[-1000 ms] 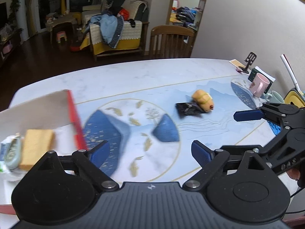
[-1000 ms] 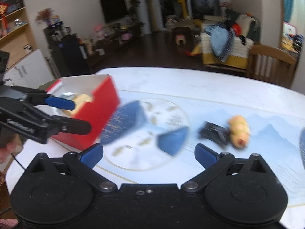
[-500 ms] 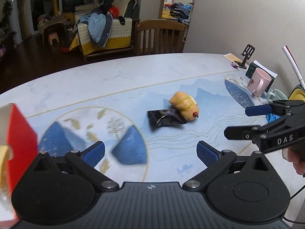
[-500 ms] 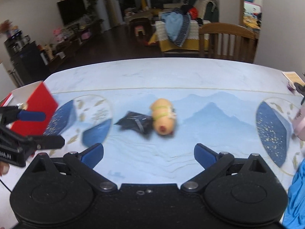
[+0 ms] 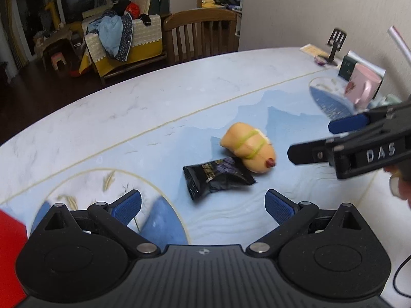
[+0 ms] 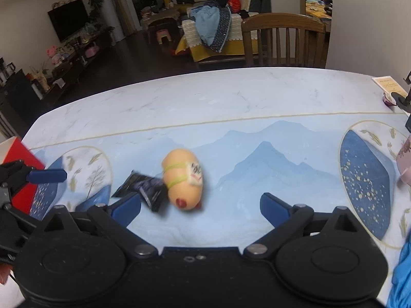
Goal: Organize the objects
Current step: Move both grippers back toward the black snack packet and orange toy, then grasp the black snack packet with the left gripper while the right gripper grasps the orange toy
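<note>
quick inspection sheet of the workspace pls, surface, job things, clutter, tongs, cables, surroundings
surface: marble-look table with a blue mountain-print mat
job's things: tan sausage-shaped toy and black snack packet touching mid-table; red box at the left edge
clutter: pink mug, dark green box, black phone stand, yellow card along the wall side
tongs: left tongs open, empty, jaws just widened; right tongs open, empty
cables: thin black cable by the right hand
surroundings: wooden chair, clothes-piled sofa, TV
</note>
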### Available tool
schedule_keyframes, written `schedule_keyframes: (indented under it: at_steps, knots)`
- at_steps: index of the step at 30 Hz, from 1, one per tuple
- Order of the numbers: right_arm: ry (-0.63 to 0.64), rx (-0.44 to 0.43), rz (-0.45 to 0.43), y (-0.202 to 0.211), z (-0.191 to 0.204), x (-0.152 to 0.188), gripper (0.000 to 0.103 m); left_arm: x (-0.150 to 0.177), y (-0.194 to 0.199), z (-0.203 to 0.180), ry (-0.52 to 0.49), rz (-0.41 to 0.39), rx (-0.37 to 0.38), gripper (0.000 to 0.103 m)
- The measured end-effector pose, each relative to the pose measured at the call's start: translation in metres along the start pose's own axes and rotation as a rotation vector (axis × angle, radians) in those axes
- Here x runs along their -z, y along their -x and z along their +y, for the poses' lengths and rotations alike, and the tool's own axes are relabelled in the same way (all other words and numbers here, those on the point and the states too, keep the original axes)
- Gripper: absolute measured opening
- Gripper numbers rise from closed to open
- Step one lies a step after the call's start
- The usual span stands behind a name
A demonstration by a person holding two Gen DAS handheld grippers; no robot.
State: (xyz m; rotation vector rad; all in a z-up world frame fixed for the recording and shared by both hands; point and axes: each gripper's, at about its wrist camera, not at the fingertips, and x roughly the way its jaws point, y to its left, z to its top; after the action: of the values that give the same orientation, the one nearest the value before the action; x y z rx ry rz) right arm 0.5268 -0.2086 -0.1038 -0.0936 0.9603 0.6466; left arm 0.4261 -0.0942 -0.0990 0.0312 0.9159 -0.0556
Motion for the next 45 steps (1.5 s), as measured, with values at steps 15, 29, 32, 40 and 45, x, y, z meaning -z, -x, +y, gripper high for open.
schedule_keyframes:
  at_steps: [15,29,32,40,45]
  knots:
    - [-0.060,-0.022,0.080,-0.050,0.005,-0.020,0.089,-0.021,-0.064,-0.014,0.065,0.074,0.052,0.103]
    - [-0.108,-0.048,0.113,-0.065,-0.002,-0.015,0.051,-0.014,-0.083,-0.006,0.098,0.082,0.087,0.096]
    - [-0.134,-0.043,0.105,-0.063,-0.010,-0.015,0.049,-0.014,-0.082,-0.004,0.096,0.073,0.091,0.089]
    - [-0.137,-0.016,0.106,-0.049,-0.021,-0.003,0.048,-0.015,-0.075,-0.002,0.094,0.066,0.095,0.069]
    - [-0.112,-0.005,0.102,-0.034,-0.019,0.010,0.047,-0.012,-0.069,-0.003,0.089,0.087,0.100,0.065]
